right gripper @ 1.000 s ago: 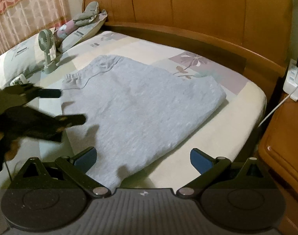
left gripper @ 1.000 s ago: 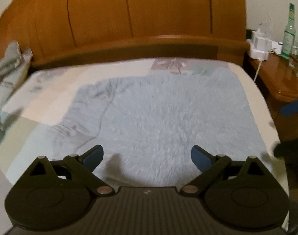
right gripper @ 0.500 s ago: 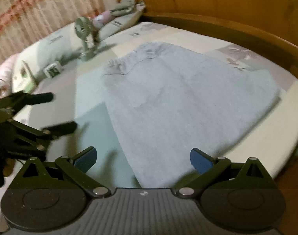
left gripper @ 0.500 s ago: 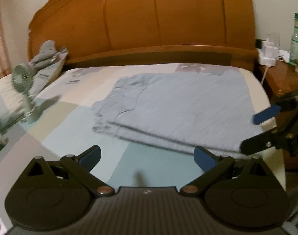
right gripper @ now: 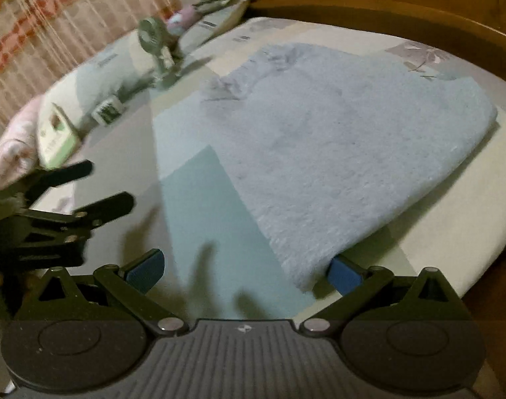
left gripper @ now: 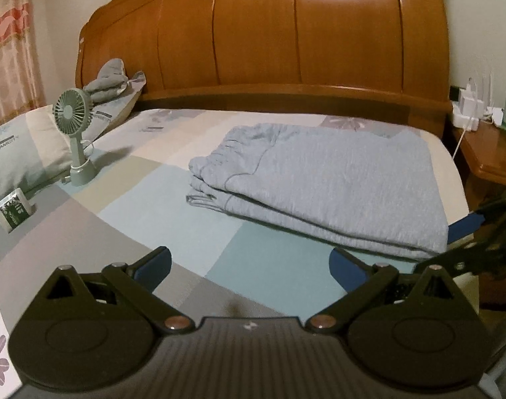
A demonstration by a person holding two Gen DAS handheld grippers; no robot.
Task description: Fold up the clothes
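Two wide-apart jaws beside folded garment [left gripper: 332, 179]

Both handheld tools are built alike. The left gripper [left gripper: 249, 266] has a matte black ribbed body with a small pale logo at its centre, flanked by two round black discs. Black linkage arms run forward from silvery pivot pins, with triangular cut-outs in the outer brackets, and each finger ends in a dark blue pad [left gripper: 155, 267]. The right gripper [right gripper: 244, 271] shows the same ribbed grey-black housing, round discs, metal rivets and blue pads [right gripper: 342, 274].
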